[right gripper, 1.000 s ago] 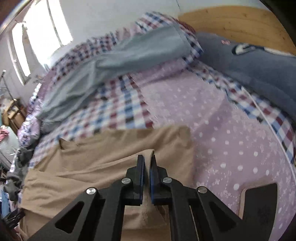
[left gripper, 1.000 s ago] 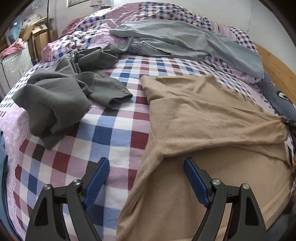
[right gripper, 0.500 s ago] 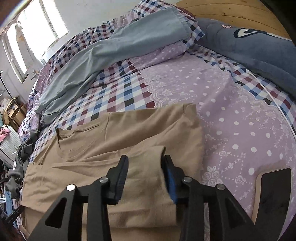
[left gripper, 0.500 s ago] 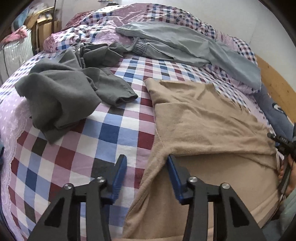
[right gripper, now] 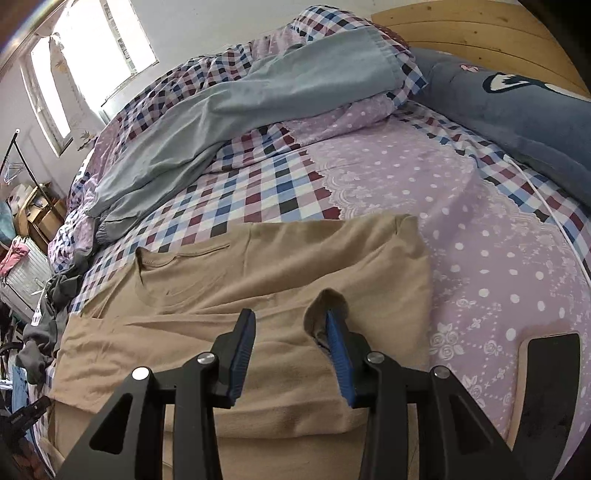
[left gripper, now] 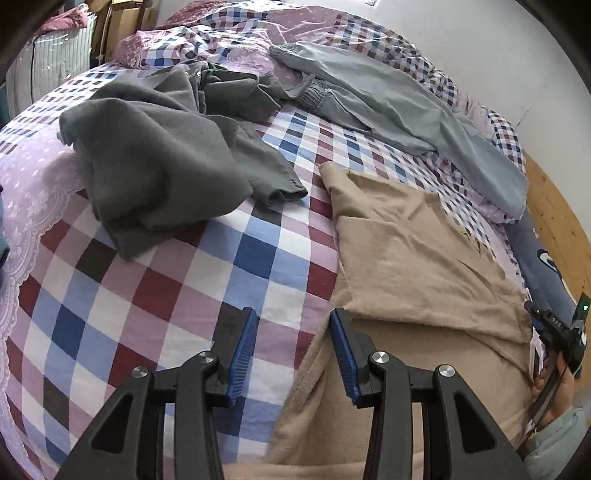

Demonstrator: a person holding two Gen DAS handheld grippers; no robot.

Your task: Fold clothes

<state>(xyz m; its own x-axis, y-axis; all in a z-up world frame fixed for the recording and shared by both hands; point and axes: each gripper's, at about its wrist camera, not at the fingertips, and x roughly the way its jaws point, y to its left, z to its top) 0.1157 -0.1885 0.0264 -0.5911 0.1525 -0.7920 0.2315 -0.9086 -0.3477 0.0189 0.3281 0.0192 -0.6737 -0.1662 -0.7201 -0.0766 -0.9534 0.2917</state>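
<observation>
A tan T-shirt (left gripper: 413, 251) lies spread on the checked bed, its lower part folded up over the body. My left gripper (left gripper: 291, 339) is open just above the shirt's left edge, nothing between its fingers. From the right wrist, the same tan T-shirt (right gripper: 236, 295) fills the foreground, neckline to the left. My right gripper (right gripper: 290, 339) is open over the folded layer. A small peak of tan cloth stands against its right finger (right gripper: 336, 343). In the left wrist view the right gripper's body (left gripper: 557, 328) shows at the far right edge, held by a hand.
A crumpled dark grey garment (left gripper: 162, 155) lies left of the shirt. Light grey-blue trousers (left gripper: 388, 107) stretch across the far bed. A blue plush pillow (right gripper: 517, 110) rests against the wooden headboard (right gripper: 480, 33). A dark phone (right gripper: 550, 387) lies on the sheet at right.
My right gripper was shut on the tan cloth one second ago and has opened wide, leaving the fold lying. My left gripper has narrowed and shifted left toward the shirt's edge.
</observation>
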